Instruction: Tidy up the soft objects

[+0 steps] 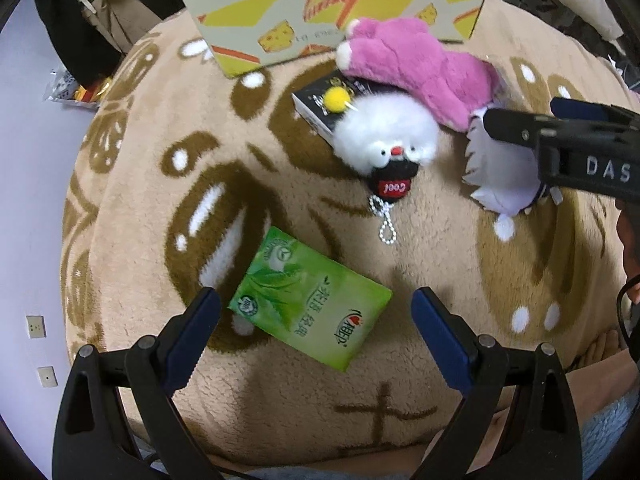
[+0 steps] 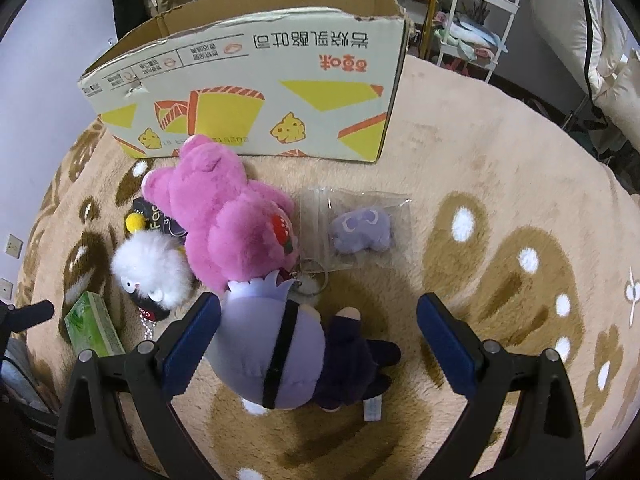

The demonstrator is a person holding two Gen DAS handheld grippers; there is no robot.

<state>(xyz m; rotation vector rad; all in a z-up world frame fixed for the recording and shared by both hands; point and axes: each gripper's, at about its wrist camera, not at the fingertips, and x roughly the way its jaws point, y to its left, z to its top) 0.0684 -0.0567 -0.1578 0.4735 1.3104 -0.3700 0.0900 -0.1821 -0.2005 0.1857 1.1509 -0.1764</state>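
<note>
My left gripper (image 1: 316, 312) stands open over a green tissue pack (image 1: 310, 300) that lies on the beige rug between its fingers, pads apart from it. Beyond it lie a white fluffy keychain toy (image 1: 386, 134), a black box (image 1: 320, 106) and a pink plush bear (image 1: 420, 68). My right gripper (image 2: 318, 316) is open above a lilac-haired doll in dark clothes (image 2: 280, 356), which lies between its fingers untouched. The pink plush bear (image 2: 232, 216), the white fluffy toy (image 2: 152, 268) and a small purple plush in a clear bag (image 2: 360, 228) lie farther off.
An open cardboard box (image 2: 260, 92) with yellow cheese prints stands at the far side of the rug. The green tissue pack (image 2: 94, 326) shows at the left in the right wrist view. A white rack (image 2: 476, 20) and bedding stand beyond the rug. A bare foot (image 1: 604, 348) rests at the rug's edge.
</note>
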